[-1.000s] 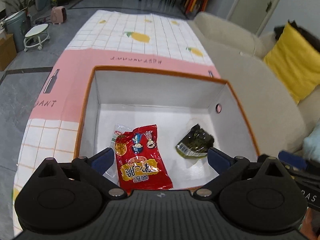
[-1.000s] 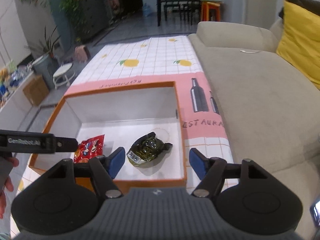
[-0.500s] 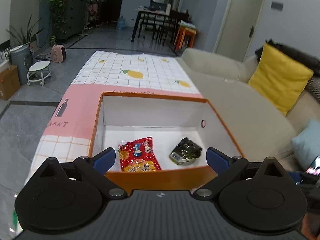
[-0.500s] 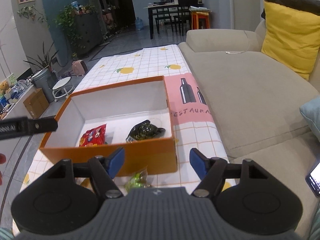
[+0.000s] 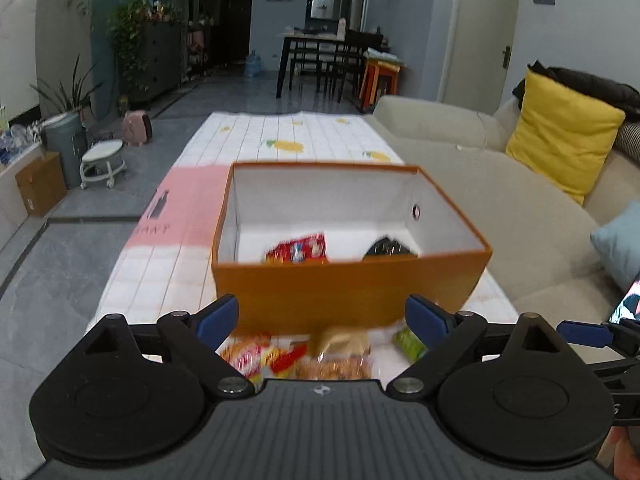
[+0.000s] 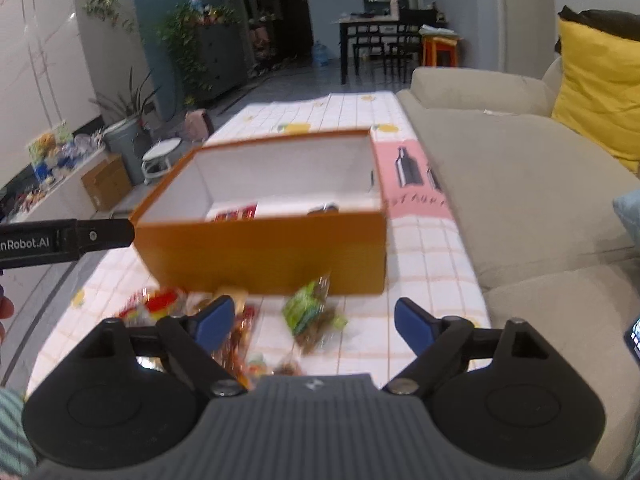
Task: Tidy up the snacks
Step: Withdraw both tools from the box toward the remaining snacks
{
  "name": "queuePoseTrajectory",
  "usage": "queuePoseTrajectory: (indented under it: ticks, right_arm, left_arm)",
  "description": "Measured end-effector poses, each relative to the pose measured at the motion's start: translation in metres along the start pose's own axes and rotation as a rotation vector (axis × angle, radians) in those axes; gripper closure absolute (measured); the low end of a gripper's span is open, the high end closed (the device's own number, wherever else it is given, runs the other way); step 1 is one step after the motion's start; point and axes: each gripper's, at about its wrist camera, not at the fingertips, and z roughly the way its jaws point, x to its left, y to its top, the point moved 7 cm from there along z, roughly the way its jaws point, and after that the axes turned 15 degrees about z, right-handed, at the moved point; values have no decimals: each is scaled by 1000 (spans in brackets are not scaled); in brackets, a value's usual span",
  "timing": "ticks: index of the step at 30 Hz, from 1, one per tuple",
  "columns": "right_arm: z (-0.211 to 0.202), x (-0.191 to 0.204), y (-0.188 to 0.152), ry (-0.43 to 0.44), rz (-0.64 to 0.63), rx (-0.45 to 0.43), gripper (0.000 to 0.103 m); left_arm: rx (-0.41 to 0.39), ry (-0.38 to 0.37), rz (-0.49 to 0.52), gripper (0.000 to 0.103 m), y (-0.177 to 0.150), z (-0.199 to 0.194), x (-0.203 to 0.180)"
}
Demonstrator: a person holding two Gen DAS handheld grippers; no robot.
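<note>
An orange box (image 5: 348, 284) with a white inside stands on the tablecloth; it also shows in the right wrist view (image 6: 264, 252). Inside lie a red snack packet (image 5: 298, 250) and a dark packet (image 5: 388, 248). Loose snacks lie in front of the box: a green packet (image 6: 312, 312), red and yellow packets (image 6: 160, 300), and an orange-brown packet (image 5: 340, 364). My left gripper (image 5: 322, 316) is open and empty, near the box's front wall above the loose snacks. My right gripper (image 6: 314, 320) is open and empty over the green packet.
A beige sofa (image 5: 500, 200) with a yellow cushion (image 5: 560, 140) runs along the right of the table. The checked tablecloth (image 5: 288, 136) stretches beyond the box. The left gripper's arm (image 6: 60, 240) crosses the right wrist view at left. Floor, stool and plants lie left.
Both grippers have pulled back and lowered from over the box to in front of it. The loose snacks by the near table edge have come into view. Both stay open.
</note>
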Motion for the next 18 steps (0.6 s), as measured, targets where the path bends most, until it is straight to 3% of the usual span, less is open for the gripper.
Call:
queuePoseTrajectory:
  ticks: [7,9,18]
  right_arm:
    - [20,1,-28,-21,-50,74,18]
    - [24,2,-36,-19,-70,88,26]
    - [47,-2,-50,-45,-76,145,33]
  left_arm:
    - [119,-51,-2,2,-38,20,-3]
    - [145,-58,-7,2,-46,25,-3]
    - [164,-30,5,2,-56,37,7]
